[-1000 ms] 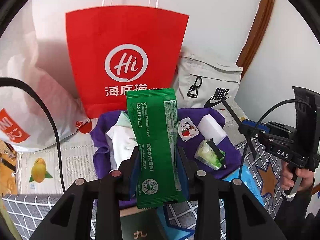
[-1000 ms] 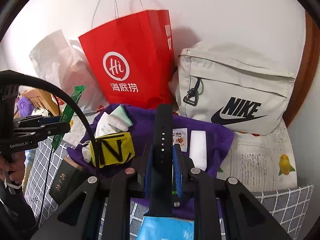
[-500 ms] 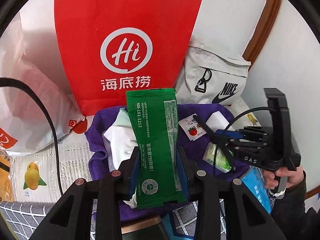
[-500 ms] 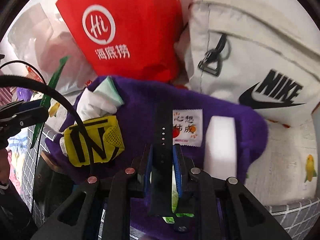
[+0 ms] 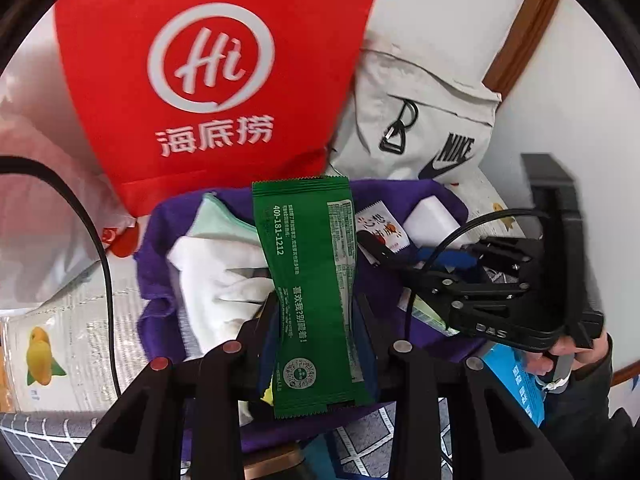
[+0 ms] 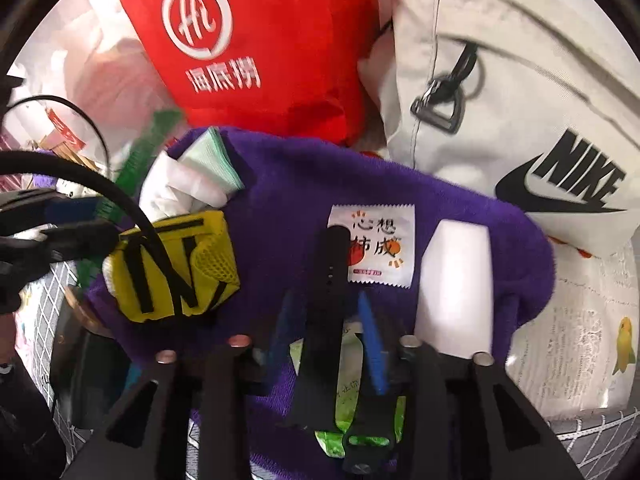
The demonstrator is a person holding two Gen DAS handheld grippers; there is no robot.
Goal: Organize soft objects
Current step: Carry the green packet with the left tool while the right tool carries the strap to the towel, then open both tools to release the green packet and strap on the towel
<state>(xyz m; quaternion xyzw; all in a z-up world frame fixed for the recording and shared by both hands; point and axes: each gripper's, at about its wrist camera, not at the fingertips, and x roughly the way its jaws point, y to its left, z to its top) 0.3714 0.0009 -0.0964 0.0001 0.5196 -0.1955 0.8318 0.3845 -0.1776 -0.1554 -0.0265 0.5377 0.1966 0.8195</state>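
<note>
My left gripper [image 5: 316, 308] is shut on a long green packet [image 5: 308, 264], held upright over the purple cloth [image 5: 160, 248]. My right gripper [image 6: 326, 320] hangs low over the same cloth [image 6: 280, 184]. Its jaws are opening, and the blue pads [image 6: 370, 332] stand clear of the black watch strap [image 6: 328, 280] between them. The strap lies across the cloth and a light green packet [image 6: 348, 400]. A yellow mesh pouch [image 6: 172, 268], a white sachet [image 6: 376, 252], a white block [image 6: 456, 280] and white and mint cloths [image 6: 188, 184] also rest on the cloth.
A red paper bag [image 5: 208, 80] and a grey sling bag [image 6: 520, 120] stand against the wall behind the cloth. A white plastic bag [image 5: 40, 200] is at the left. A person's hand [image 5: 576, 352] holds the right gripper. A checked mat [image 5: 40, 440] lies in front.
The right gripper sank onto the purple cloth with the strap, then its pads parted from it. The left gripper moved lower and closer to the cloth, still holding the green packet.
</note>
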